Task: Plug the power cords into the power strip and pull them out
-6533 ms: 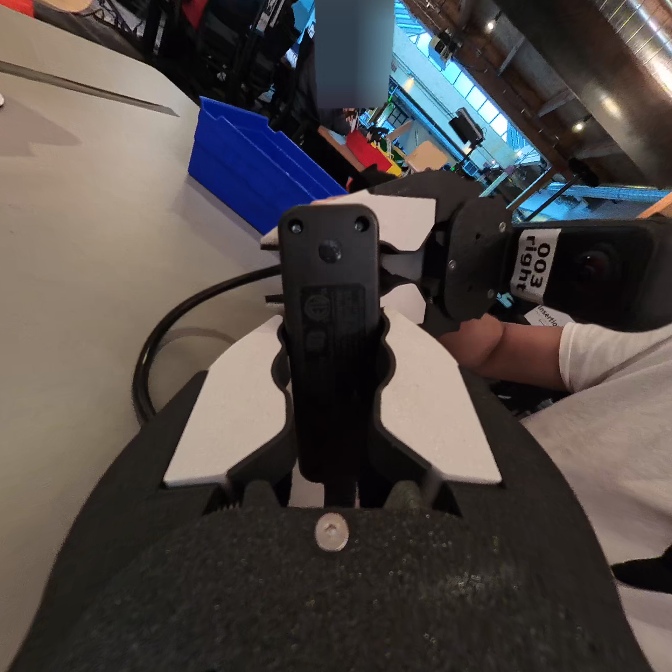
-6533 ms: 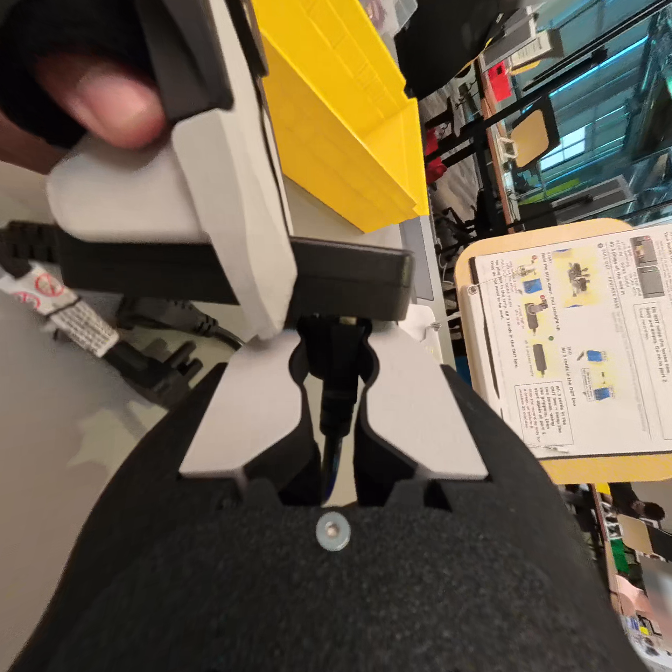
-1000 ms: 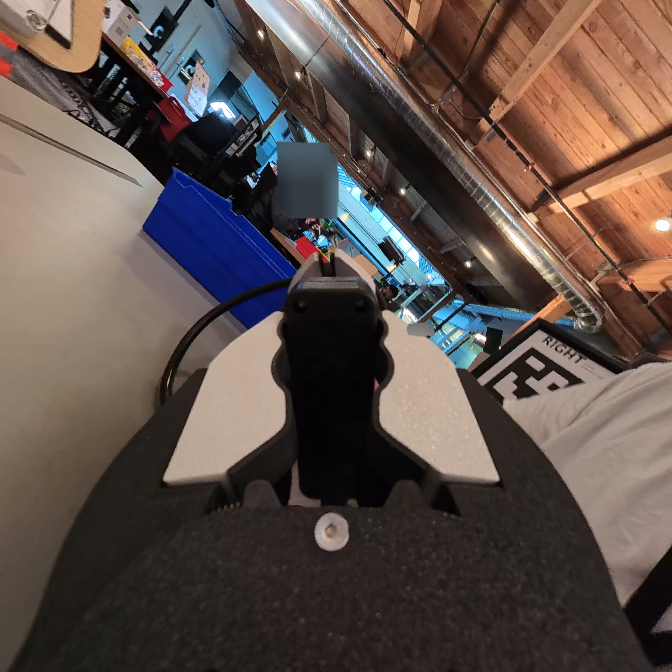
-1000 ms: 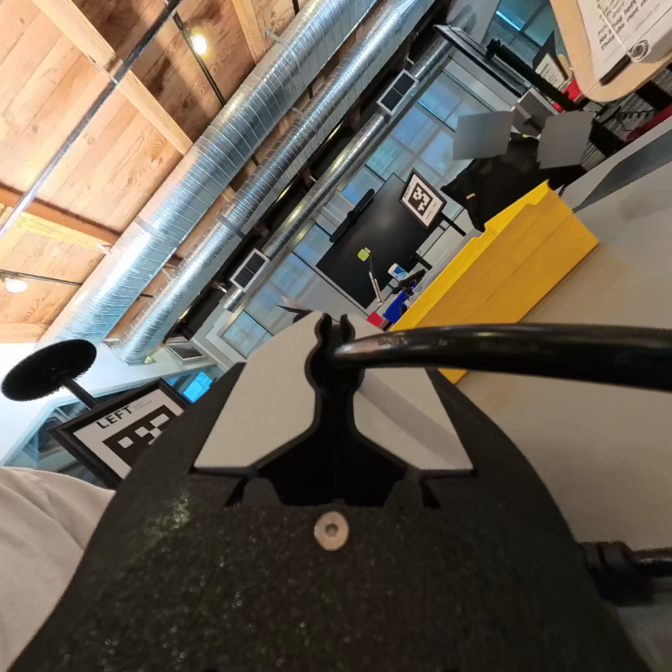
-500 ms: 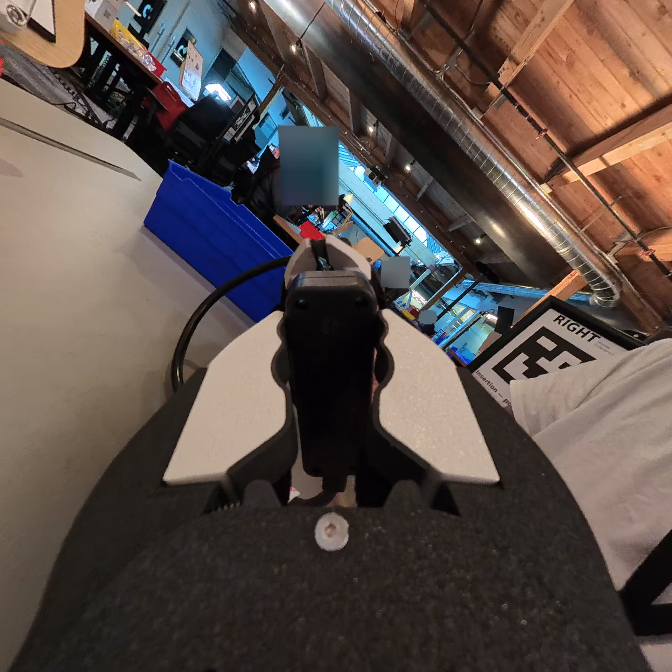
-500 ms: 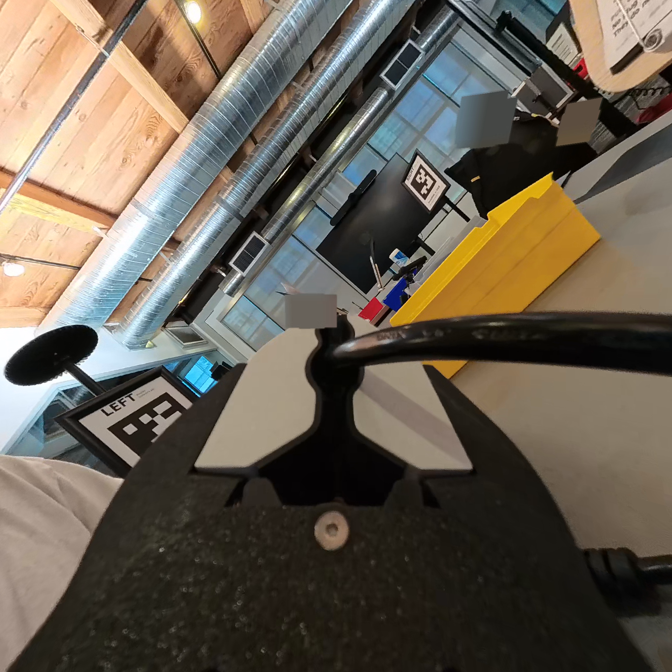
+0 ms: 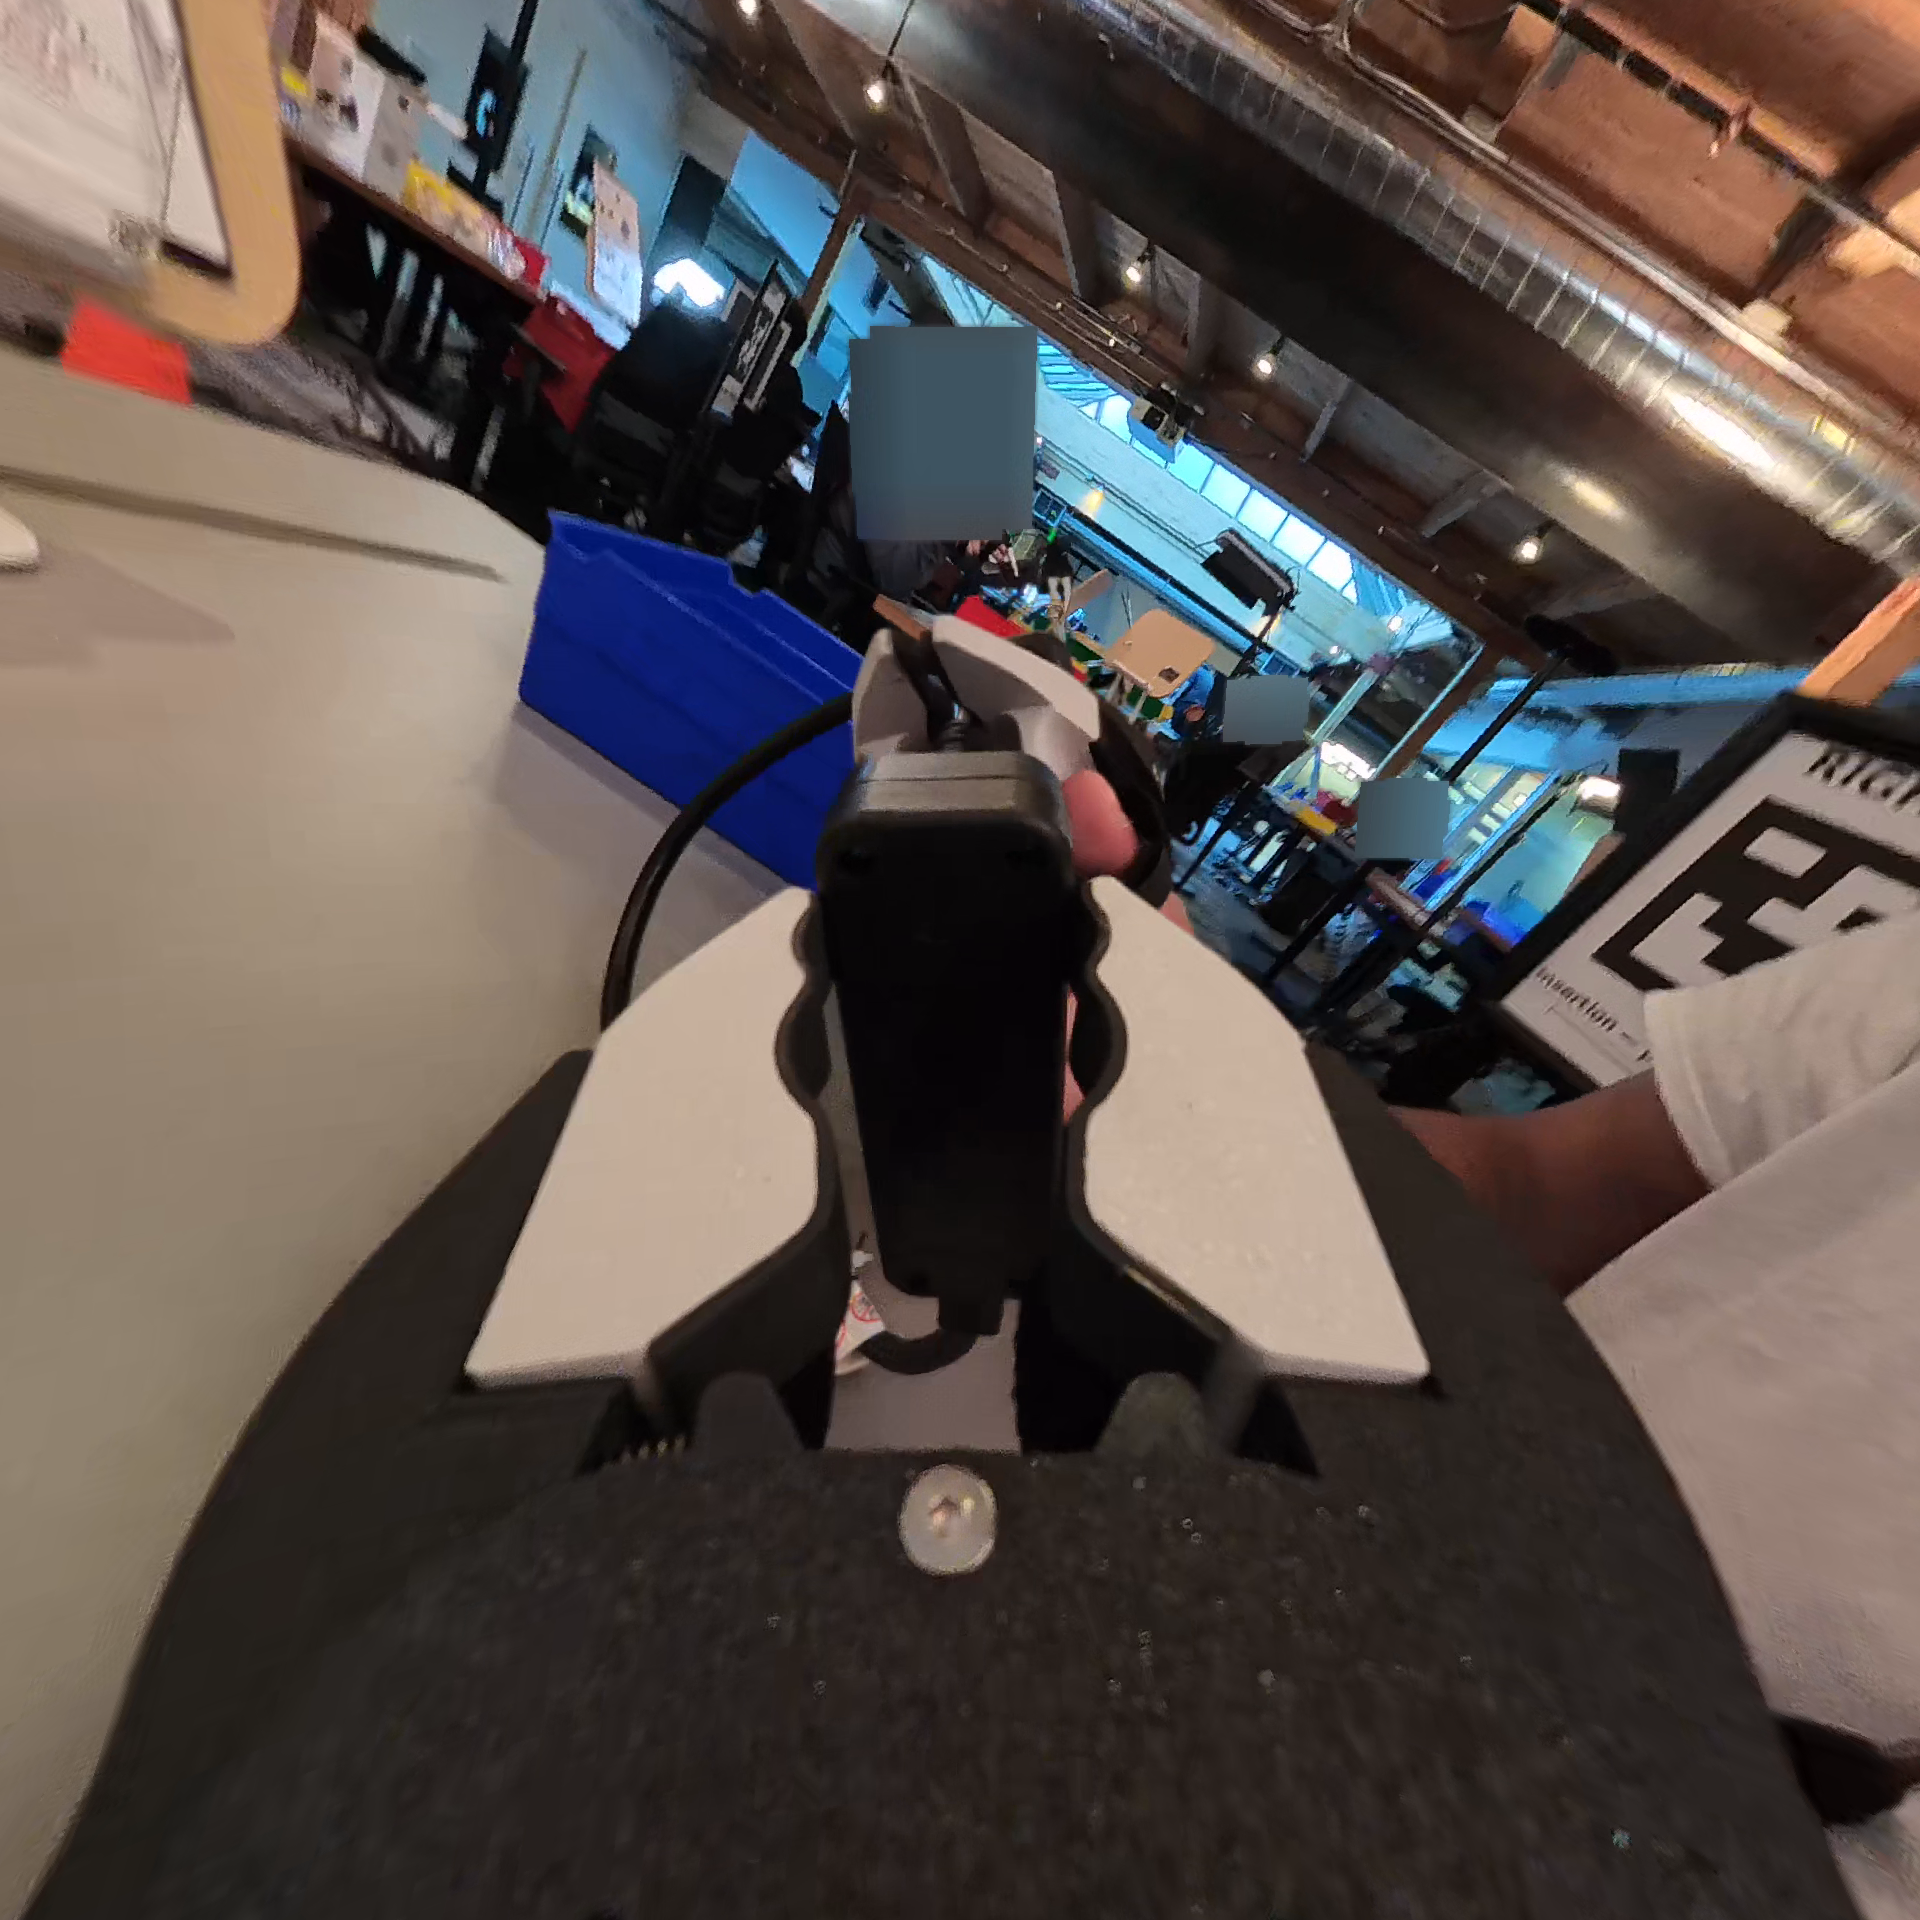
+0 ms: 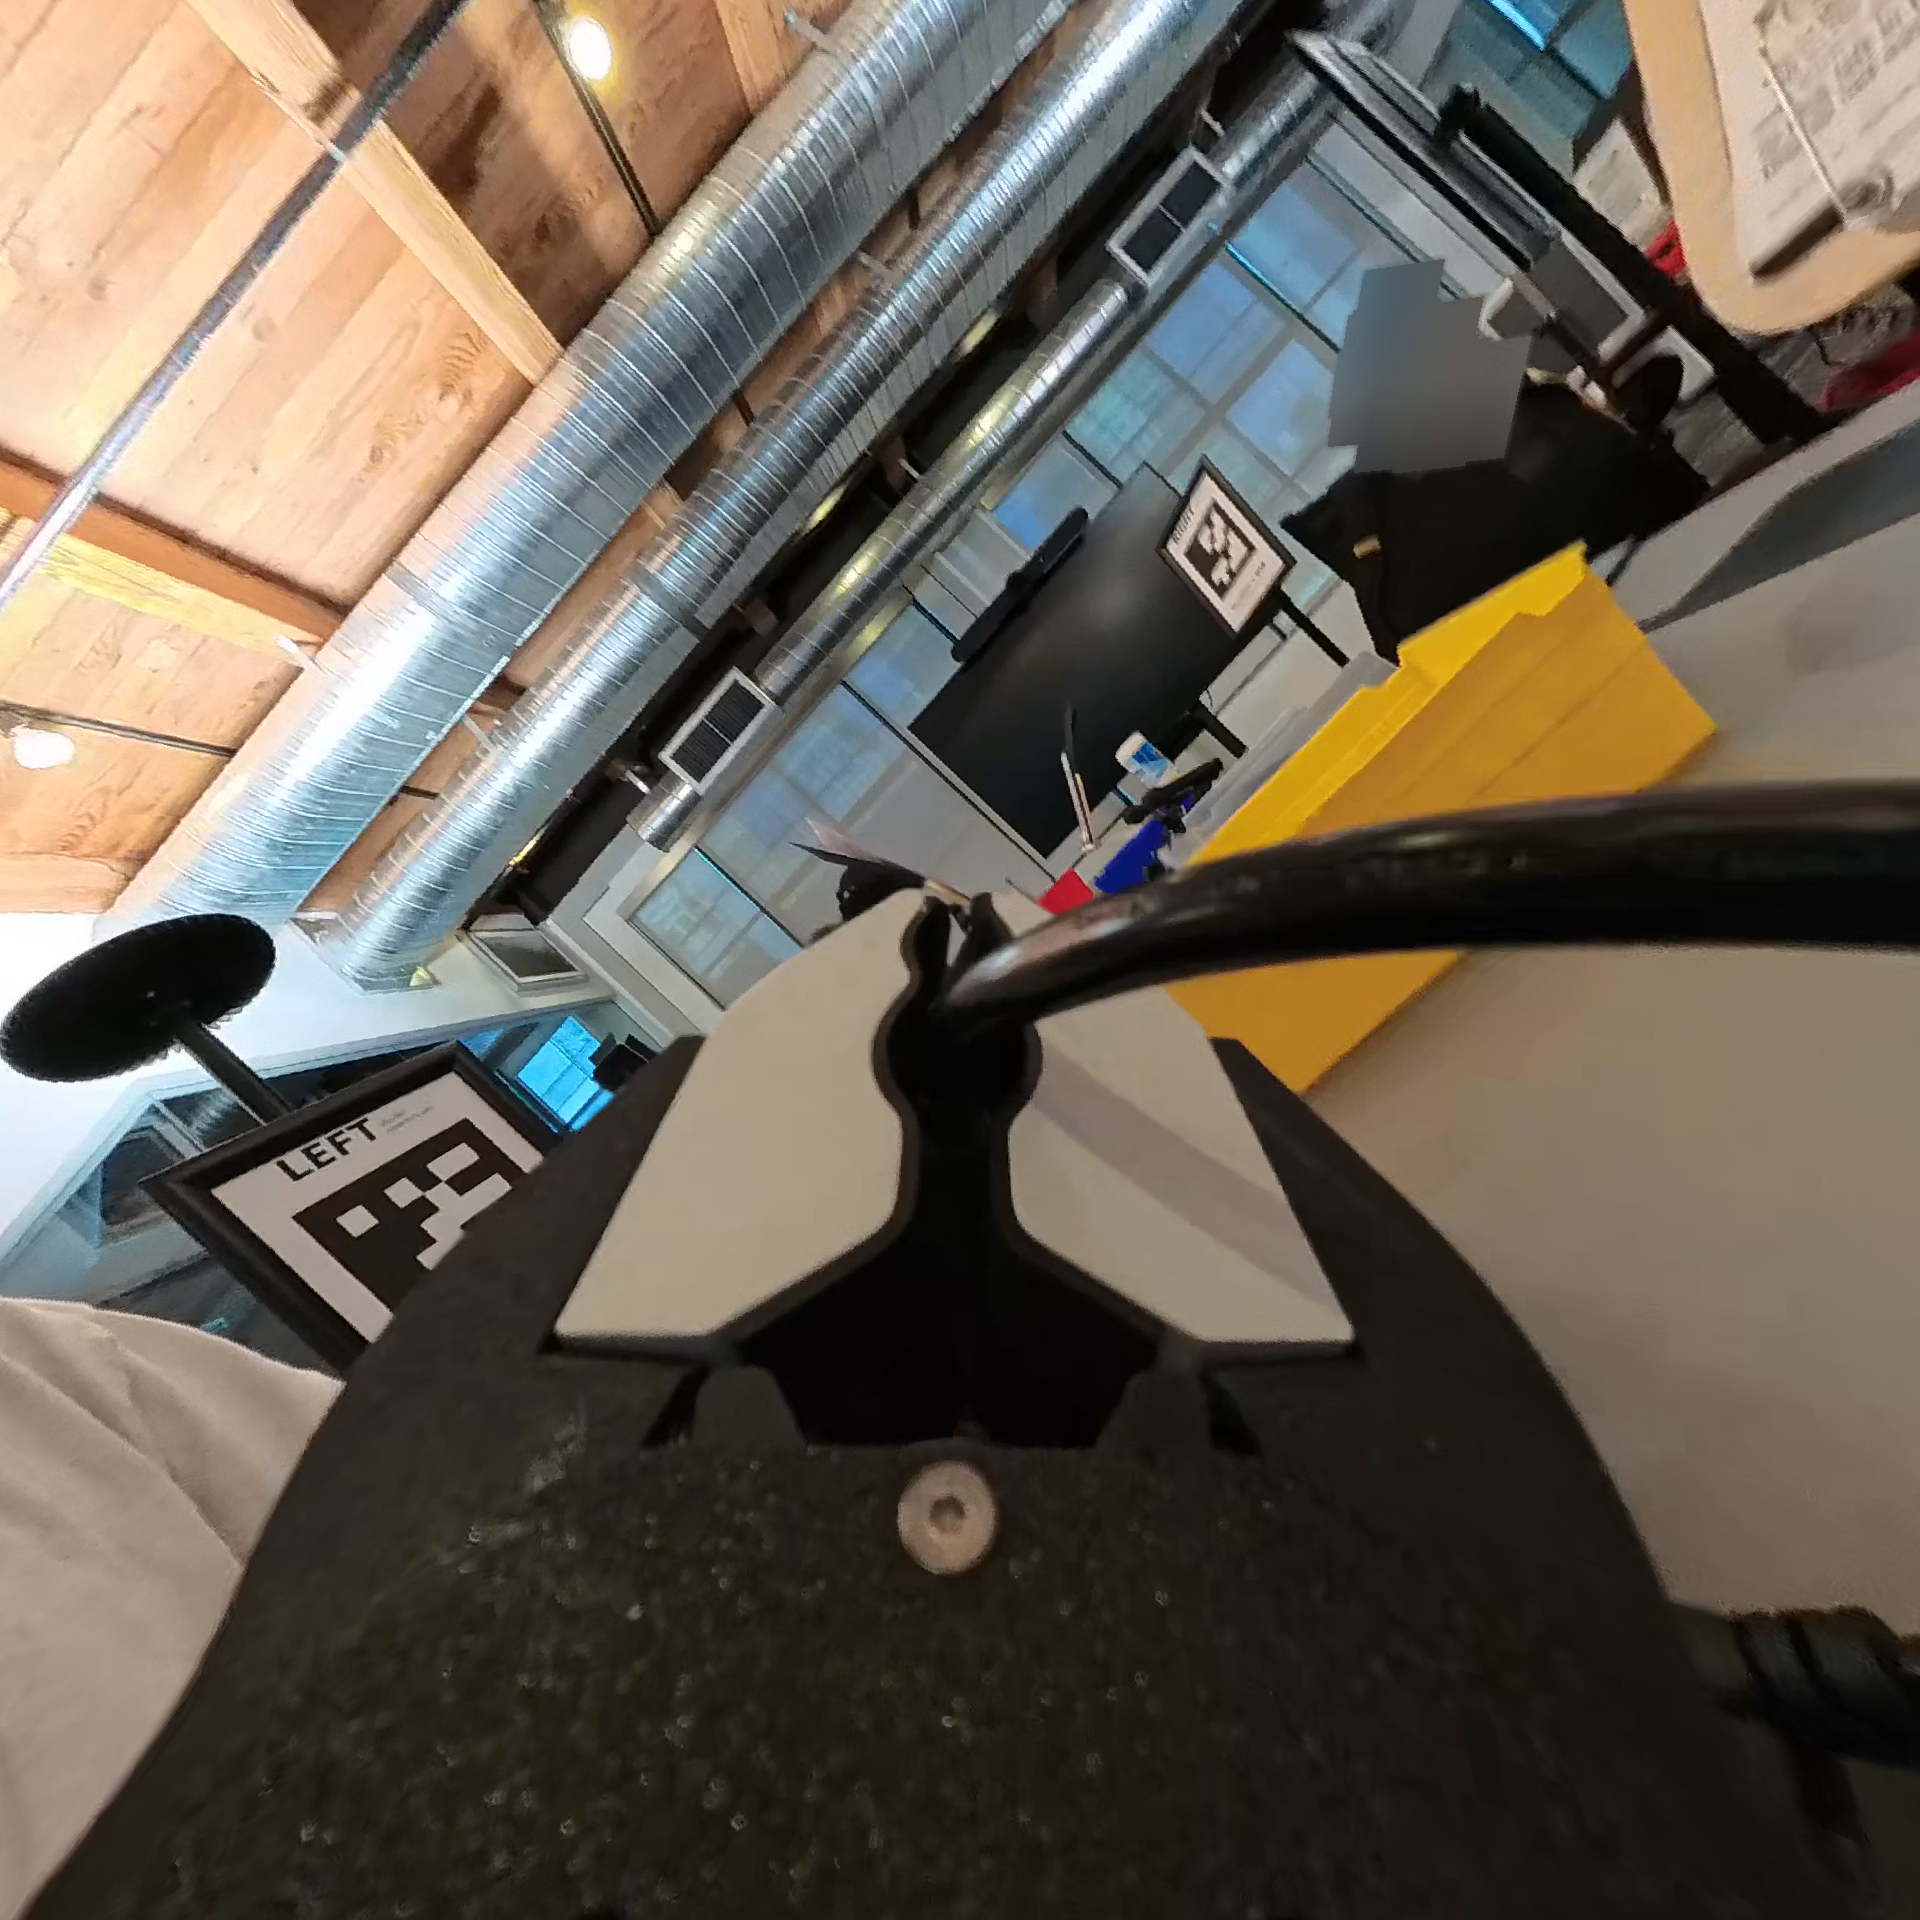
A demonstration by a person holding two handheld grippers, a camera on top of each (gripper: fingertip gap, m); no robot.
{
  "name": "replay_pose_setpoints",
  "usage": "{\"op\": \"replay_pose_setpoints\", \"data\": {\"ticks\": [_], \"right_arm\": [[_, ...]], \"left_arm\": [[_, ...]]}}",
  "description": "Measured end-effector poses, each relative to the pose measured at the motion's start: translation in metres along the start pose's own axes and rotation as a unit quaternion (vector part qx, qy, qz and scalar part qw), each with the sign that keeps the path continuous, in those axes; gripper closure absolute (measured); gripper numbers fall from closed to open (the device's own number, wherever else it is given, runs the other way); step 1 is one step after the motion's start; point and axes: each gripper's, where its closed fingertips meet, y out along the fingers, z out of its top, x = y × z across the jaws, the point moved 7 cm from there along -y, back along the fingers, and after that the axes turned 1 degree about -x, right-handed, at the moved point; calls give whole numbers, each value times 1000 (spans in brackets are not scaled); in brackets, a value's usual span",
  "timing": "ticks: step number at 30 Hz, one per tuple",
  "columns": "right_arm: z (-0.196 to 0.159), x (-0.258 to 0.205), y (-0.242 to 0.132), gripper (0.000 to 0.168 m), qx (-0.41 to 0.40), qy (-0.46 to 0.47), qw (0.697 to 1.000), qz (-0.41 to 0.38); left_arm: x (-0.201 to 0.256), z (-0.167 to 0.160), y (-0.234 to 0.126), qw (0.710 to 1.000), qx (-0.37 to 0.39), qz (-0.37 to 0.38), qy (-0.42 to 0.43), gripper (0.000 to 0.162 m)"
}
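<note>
My left gripper (image 7: 951,1060) is clamped on the black power strip (image 7: 945,997), held up off the table (image 7: 260,935), while my right gripper (image 8: 951,997) pinches a power cord (image 8: 1455,883) by its plug. I'd keep the strip rigid and move the plug straight along its prongs, without twisting

Lettered marker boards (image 8: 395,1195), wording withheld

Timber ceiling (image 8: 260,260) — silver ducts (image 8: 644,416), tall windows (image 8: 1195,416)
</note>
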Motion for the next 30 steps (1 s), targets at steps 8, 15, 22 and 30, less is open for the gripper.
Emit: {"op": "replay_pose_setpoints", "data": {"ticks": [8,15,22,30], "right_arm": [[-15,-17,-8,135,-134,-142,979,54],[-30,-27,-1,132,-197,-219,953,74],[-32,-33,1,141,-208,-260,942,42],[-31,-28,1,144,-214,-226,948,60]], "left_arm": [[11,4,-17,997,-18,-35,72,119],[20,-2,-14,989,-59,-60,119,118],[18,1,-12,994,-42,-28,98,118],[18,3,-13,992,-66,-20,106,119]]}}
